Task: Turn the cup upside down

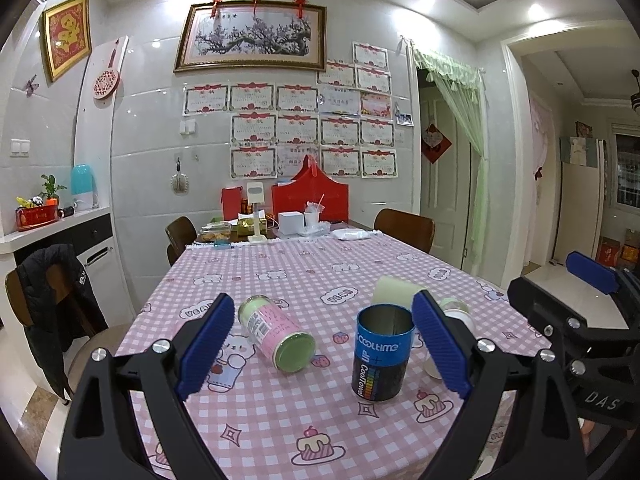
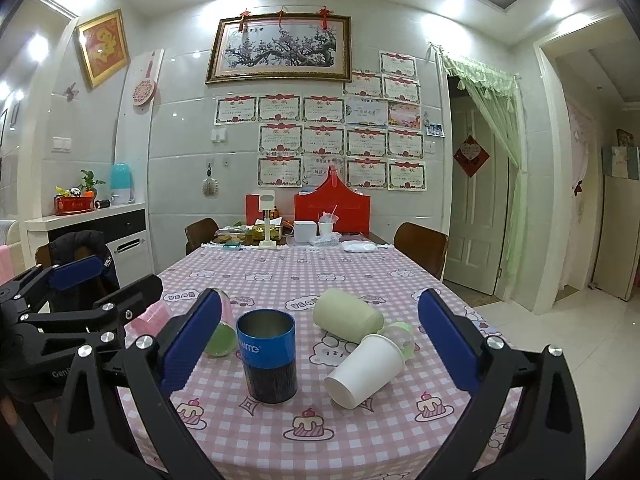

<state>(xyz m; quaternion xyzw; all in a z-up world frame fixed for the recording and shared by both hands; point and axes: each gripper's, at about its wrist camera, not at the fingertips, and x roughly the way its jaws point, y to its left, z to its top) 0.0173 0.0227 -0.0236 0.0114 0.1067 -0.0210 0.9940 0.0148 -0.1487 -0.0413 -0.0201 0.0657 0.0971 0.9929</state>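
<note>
A blue and black open tin cup (image 1: 382, 354) stands upright, mouth up, on the pink checked tablecloth (image 1: 280, 420); it also shows in the right wrist view (image 2: 269, 354). A white paper cup (image 2: 365, 370) lies on its side to its right. A pale green cup (image 2: 347, 316) lies on its side behind that. A pink and green can (image 1: 276, 332) lies on its side to the left. My left gripper (image 1: 326, 344) is open and empty, above the table just short of the tin. My right gripper (image 2: 320, 344) is open and empty, also short of the cups.
A small green and clear lid piece (image 2: 400, 338) lies by the white cup. Boxes, a red bag (image 2: 332, 208) and food containers fill the table's far end. Chairs (image 2: 420, 248) stand at both sides. A black jacket (image 1: 52, 300) hangs on a chair at left.
</note>
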